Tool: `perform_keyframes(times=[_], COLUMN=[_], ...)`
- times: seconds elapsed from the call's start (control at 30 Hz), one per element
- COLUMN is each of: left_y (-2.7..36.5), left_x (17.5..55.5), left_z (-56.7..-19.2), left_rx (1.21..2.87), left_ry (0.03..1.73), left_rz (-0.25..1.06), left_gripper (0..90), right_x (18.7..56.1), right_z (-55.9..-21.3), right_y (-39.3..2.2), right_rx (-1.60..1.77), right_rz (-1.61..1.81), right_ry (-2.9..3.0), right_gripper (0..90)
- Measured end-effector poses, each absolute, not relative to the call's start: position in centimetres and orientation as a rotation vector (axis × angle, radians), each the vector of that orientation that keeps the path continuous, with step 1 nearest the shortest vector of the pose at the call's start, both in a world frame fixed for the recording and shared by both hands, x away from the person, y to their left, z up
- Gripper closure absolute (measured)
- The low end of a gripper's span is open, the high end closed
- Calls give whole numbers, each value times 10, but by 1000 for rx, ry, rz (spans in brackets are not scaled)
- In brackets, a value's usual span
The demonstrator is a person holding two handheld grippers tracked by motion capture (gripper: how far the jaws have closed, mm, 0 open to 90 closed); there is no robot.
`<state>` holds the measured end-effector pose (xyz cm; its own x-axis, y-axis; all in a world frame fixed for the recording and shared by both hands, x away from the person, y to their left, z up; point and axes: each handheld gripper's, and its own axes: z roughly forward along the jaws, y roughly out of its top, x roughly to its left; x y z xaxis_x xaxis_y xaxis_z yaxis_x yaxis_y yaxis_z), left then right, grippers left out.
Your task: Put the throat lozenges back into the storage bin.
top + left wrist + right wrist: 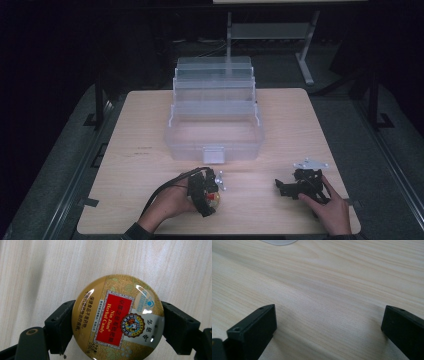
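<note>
left gripper point(117, 322) clamps candy tin point(117, 317), label legible close-up; right gripper point(329, 322), 3 o'clock, jaws wide apart over bare table point(337, 277).

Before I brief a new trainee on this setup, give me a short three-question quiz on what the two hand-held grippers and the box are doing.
1. True or false: the left hand-held gripper has its jaws closed on the round Nin Jiom herbal candy tin.
2. What lies between the jaws of the right hand-held gripper? A) a tin B) bare wooden table C) a lid
3. Fill in: the clear plastic tiered storage box stands ____, its trays stepped back.

Key: 1 true; 2 B, the wooden table; 3 open.
</note>
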<state>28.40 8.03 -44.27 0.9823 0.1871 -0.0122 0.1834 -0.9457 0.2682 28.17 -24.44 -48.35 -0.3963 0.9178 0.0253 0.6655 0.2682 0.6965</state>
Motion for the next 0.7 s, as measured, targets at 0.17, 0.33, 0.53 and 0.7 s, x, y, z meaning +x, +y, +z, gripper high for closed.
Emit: perform_keyframes(times=[0.17, 0.33, 0.53, 0.7], left_y=[81, 82, 83, 85], left_x=[284, 284, 282, 282], left_z=[-441, -439, -433, -428], left_rx=[2855, 2851, 2845, 2837], left_ry=[276, 280, 281, 282], left_rz=[13, 10, 8, 10], left_gripper=[194, 194, 194, 194], right_x=[282, 282, 282, 282], right_z=[-484, -484, -483, -484], right_y=[-244, -244, -244, -244], right_rx=[1436, 1436, 1438, 1436], right_rz=[898, 898, 898, 898], right_ry=[2161, 2161, 2160, 2161], right_gripper=[0, 0, 0, 0])
